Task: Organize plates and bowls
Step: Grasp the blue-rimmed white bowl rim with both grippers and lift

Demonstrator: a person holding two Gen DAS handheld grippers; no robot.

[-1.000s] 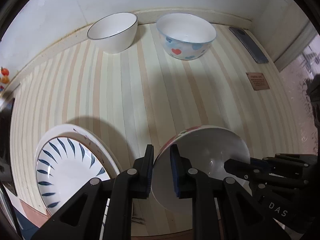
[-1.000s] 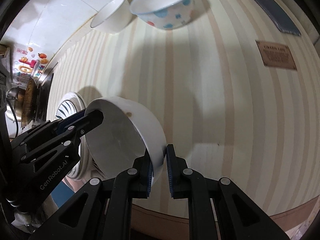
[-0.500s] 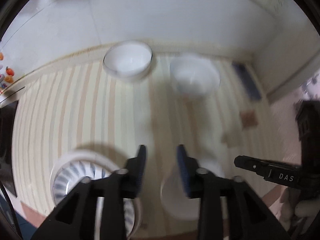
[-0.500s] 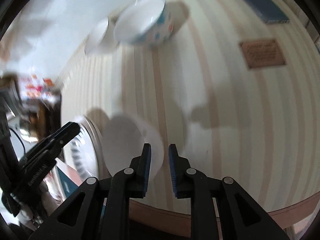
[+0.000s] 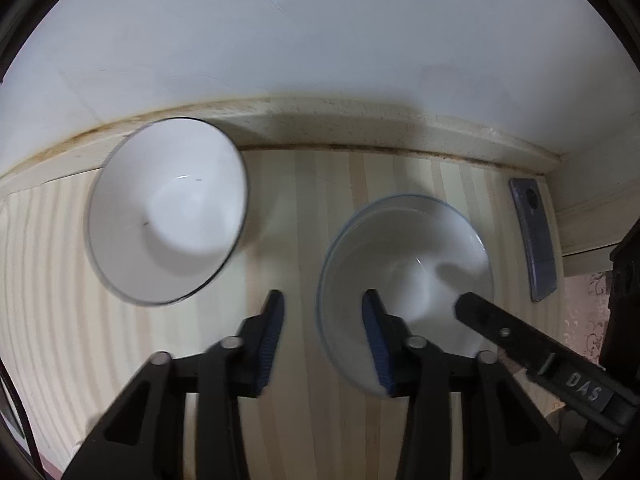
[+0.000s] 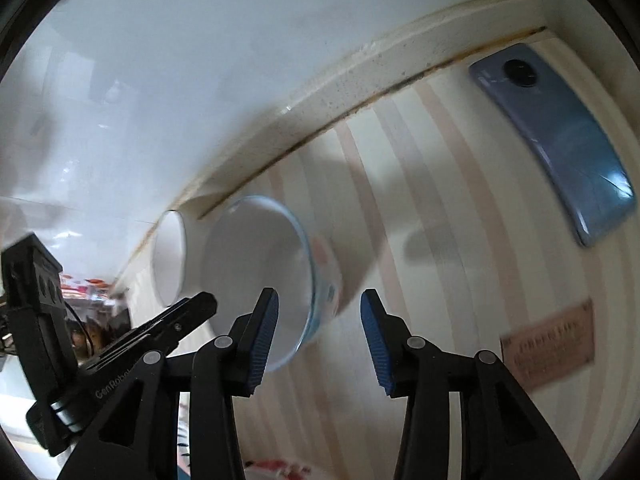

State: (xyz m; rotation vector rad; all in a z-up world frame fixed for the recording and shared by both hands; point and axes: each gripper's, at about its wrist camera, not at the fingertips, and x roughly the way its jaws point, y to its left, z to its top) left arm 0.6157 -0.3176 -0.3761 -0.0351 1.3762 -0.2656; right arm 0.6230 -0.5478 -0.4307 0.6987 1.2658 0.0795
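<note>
Bowls are what both grippers are aimed at: a plain white bowl (image 5: pixel 166 210) with a thin dark rim and, to its right, a patterned bowl (image 5: pixel 406 280) with a pale blue rim. Both stand upright on the striped tabletop (image 5: pixel 304 208) close to the back wall (image 5: pixel 320 40), apart from each other. A phone (image 6: pixel 556 140) lies flat to the right of the patterned bowl, near the wall, with a small brown card (image 6: pixel 548 344) on the near side of it.

The left gripper (image 5: pixel 322 336) has nothing in its jaws; they stand partly apart and are closing, astride the patterned bowl's near-left rim, with one pad outside and one over the inside. I cannot tell whether either pad touches it yet. The right gripper (image 6: pixel 318 336) is also empty, its jaws opening, with the same bowl's near-right rim lying between them and no pad visibly pressing.

The risks, as I judge them: both frames are blurred, so a fast approach could knock the rim and slide the bowl into the white bowl or the wall. A one-sided pinch on a thin, smooth rim could slip or tip the bowl when lifted. With two grippers on one bowl, uneven pulls might twist it loose.
</note>
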